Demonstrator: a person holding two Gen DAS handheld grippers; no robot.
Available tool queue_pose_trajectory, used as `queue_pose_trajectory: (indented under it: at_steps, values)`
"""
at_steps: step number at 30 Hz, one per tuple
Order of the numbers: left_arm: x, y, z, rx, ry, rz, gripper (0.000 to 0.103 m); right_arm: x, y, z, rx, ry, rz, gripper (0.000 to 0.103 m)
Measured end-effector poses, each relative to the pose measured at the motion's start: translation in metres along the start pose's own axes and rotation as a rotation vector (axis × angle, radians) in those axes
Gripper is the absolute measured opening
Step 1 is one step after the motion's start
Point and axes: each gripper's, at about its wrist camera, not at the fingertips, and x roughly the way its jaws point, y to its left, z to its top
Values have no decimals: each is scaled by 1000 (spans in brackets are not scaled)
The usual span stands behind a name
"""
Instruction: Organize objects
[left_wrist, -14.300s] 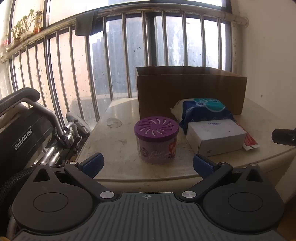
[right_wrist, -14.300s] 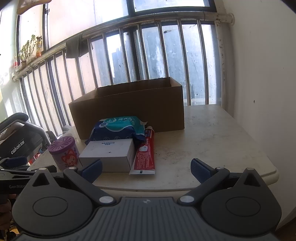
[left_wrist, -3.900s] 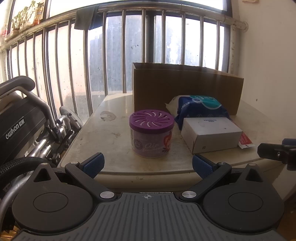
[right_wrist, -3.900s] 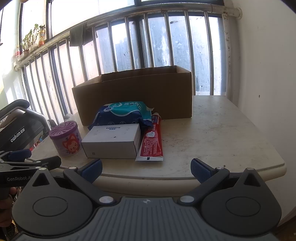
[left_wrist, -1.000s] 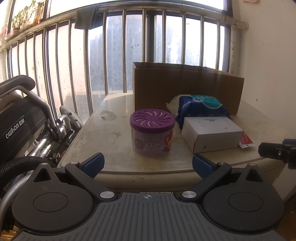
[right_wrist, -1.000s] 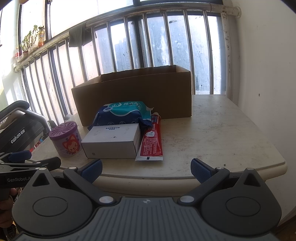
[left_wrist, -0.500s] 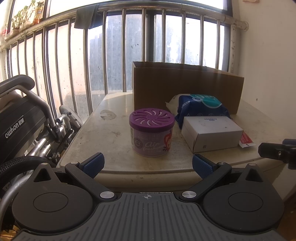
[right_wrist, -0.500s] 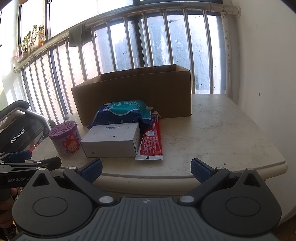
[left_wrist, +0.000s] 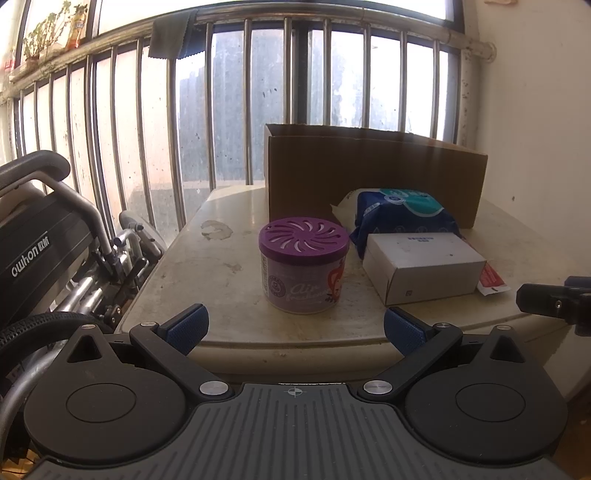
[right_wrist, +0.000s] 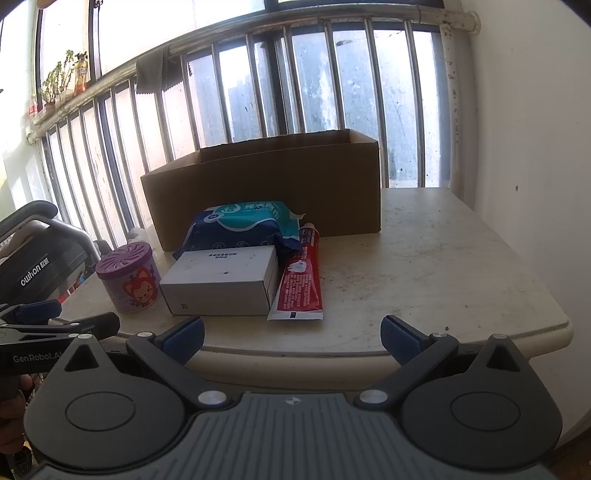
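Nearest, off the table edge: left gripper and right gripper, fingers spread, empty. Farther: purple-lidded air freshener left, white box, toothpaste tube partly hidden behind it. Beyond, wipes pack, then cardboard box, interior unseen.

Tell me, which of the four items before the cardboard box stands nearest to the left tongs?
The purple-lidded air freshener jar, straight ahead of the left tongs; the others lie further right.

A home balcony: barred window, potted plants on the ledge, folded wheelchair beside a worn table.
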Motion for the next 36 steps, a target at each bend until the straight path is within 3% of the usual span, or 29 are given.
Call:
queue_pose_trajectory:
  at_steps: [36]
  values:
    - [-5, 4, 3, -14, -9, 0, 102, 1, 2, -1, 5, 5, 9, 103]
